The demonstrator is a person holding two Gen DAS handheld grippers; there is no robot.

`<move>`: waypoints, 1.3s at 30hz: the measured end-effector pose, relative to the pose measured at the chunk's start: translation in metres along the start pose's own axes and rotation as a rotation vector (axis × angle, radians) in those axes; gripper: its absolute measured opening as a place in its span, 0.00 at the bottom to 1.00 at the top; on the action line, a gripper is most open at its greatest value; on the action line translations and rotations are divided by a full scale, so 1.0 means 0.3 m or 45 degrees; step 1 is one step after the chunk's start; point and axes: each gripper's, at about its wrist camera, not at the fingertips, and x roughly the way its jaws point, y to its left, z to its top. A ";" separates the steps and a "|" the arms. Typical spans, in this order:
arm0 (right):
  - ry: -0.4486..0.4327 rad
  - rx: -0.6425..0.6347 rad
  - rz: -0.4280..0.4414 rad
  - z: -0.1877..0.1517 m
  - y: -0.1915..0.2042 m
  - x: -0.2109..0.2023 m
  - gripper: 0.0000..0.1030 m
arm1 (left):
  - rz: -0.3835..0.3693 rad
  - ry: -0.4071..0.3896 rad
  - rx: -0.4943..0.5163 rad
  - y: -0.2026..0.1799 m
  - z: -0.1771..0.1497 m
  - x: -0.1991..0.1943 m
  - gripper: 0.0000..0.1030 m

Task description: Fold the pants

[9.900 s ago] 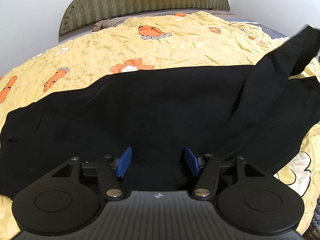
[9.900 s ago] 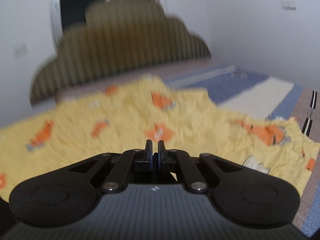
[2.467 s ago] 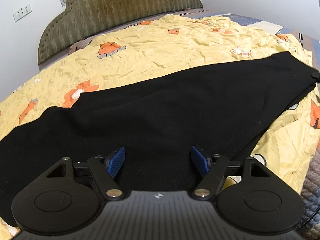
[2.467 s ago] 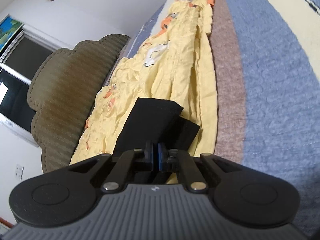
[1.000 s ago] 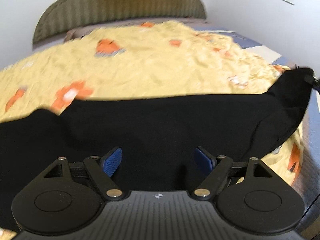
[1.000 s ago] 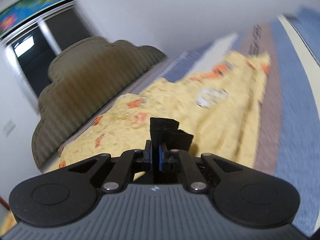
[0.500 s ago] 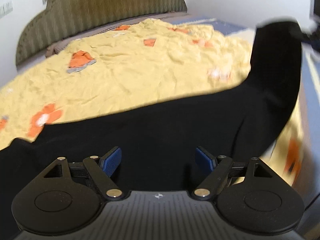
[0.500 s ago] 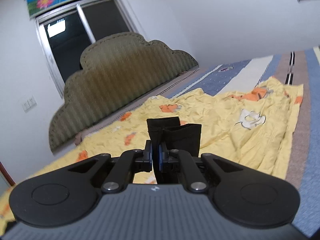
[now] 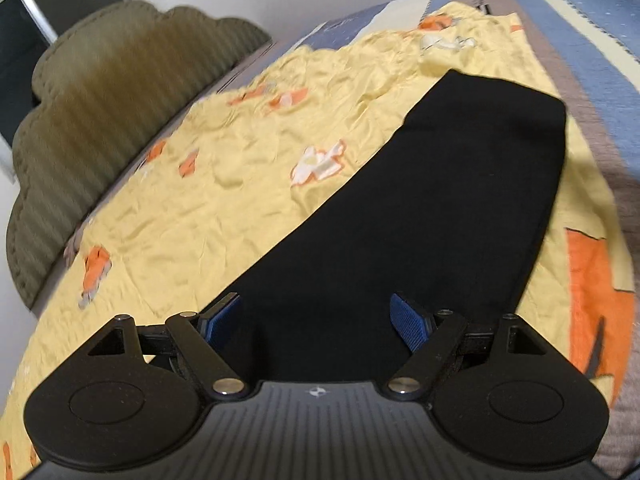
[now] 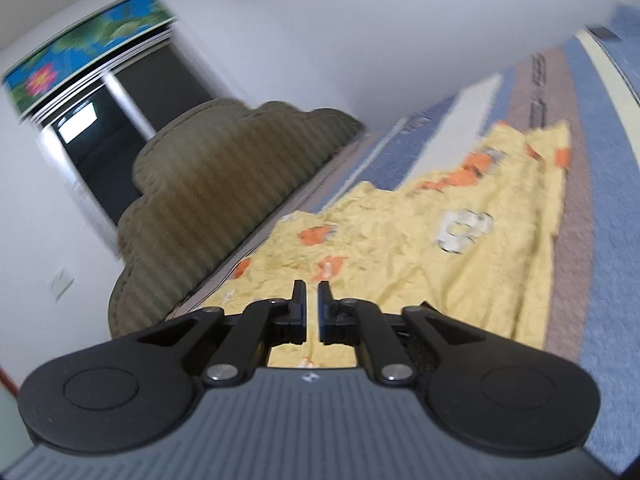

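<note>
The black pants (image 9: pixel 432 208) lie flat as one long band on the yellow printed sheet (image 9: pixel 208 208), running from under my left gripper to a straight far end at the upper right. My left gripper (image 9: pixel 316 316) hovers just over the near part of the pants. It is open, its blue pads (image 9: pixel 408 320) spread wide with only the flat cloth below them. In the right wrist view my right gripper (image 10: pixel 312 304) is raised over the sheet (image 10: pixel 400 248) and tilted. Its jaws are shut to a thin slit, and no cloth shows between them.
An olive padded headboard (image 9: pixel 104 128) stands at the far left. A blue, brown and cream striped bedspread (image 9: pixel 600 52) lies beyond the sheet on the right. A dark window (image 10: pixel 100 128) and white walls are behind the bed.
The pants end that stuck out of my right gripper and hung lifted at the right is gone from its jaws. The pants now lie flat. My left gripper has swung sideways and rolled.
</note>
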 end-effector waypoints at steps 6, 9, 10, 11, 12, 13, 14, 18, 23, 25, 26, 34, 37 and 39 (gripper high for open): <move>0.072 0.480 -0.080 -0.120 -0.299 -0.018 0.24 | -0.026 0.033 -0.109 0.064 -0.017 0.000 0.79; 0.099 0.666 -0.073 -0.204 -0.405 -0.034 0.27 | -0.011 0.033 -0.108 0.058 -0.037 -0.002 0.79; 0.111 0.695 -0.071 -0.224 -0.426 -0.034 0.28 | -0.007 0.031 -0.106 0.056 -0.039 -0.001 0.79; 0.129 0.717 -0.067 -0.240 -0.442 -0.028 0.31 | 0.001 0.028 -0.103 0.052 -0.038 -0.002 0.79; 0.147 0.741 -0.063 -0.253 -0.450 -0.020 0.35 | 0.008 0.027 -0.099 0.048 -0.038 -0.002 0.79; 0.155 0.769 -0.064 -0.266 -0.459 -0.013 0.35 | 0.013 0.027 -0.093 0.045 -0.037 -0.003 0.79; 0.160 0.788 -0.066 -0.278 -0.471 -0.007 0.35 | 0.019 0.027 -0.086 0.041 -0.035 -0.003 0.79; 0.173 0.796 -0.105 -0.295 -0.481 0.027 0.42 | 0.026 0.034 -0.085 0.036 -0.031 0.003 0.79; 0.162 0.869 -0.034 -0.295 -0.512 0.078 0.44 | 0.033 0.037 -0.081 0.031 -0.030 0.005 0.79; 0.144 0.881 0.003 -0.289 -0.509 0.084 0.44 | 0.034 0.038 -0.082 0.030 -0.030 0.006 0.79; 0.133 0.873 0.025 -0.283 -0.504 0.084 0.44 | 0.034 0.039 -0.084 0.030 -0.030 0.007 0.79; 0.094 0.831 0.154 -0.253 -0.497 0.083 0.44 | 0.052 0.037 -0.075 0.019 -0.029 0.005 0.79; 0.147 0.772 0.066 -0.242 -0.490 0.119 0.44 | 0.056 0.036 -0.070 0.017 -0.028 0.005 0.79; 0.167 0.775 0.048 -0.246 -0.499 0.144 0.44 | 0.060 0.036 -0.064 0.015 -0.028 0.006 0.79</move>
